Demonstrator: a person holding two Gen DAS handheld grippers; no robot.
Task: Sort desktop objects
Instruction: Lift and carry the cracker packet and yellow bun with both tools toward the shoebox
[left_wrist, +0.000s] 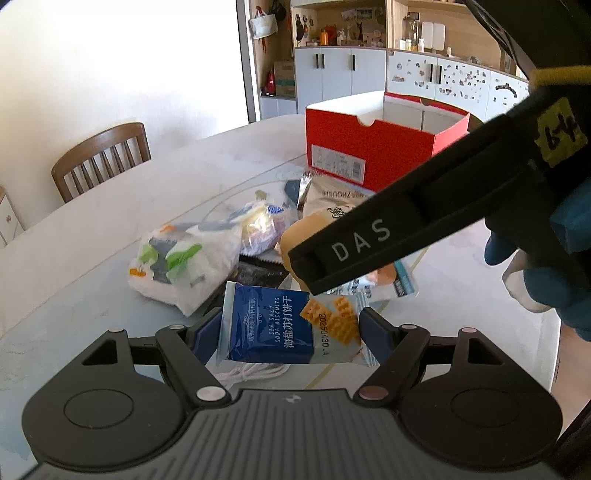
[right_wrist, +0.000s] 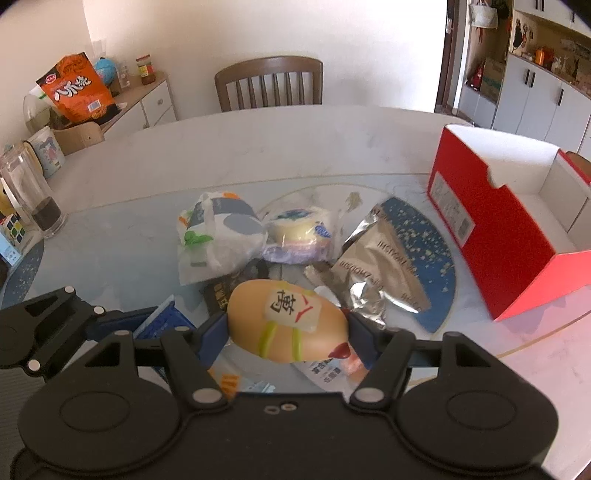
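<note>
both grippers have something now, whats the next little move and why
Probably carry both toward the open red box. The left gripper is clamped on the blue biscuit packet and the right gripper on the tan egg-shaped toy, both apparently off the table, and the box looks empty where visible.

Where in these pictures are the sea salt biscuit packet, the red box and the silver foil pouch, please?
sea salt biscuit packet (left_wrist: 275, 325), left wrist view, on its blue printed front.
red box (right_wrist: 487, 236), right wrist view, on its red side wall.
silver foil pouch (right_wrist: 384, 273), right wrist view, on its crinkled face.
</note>
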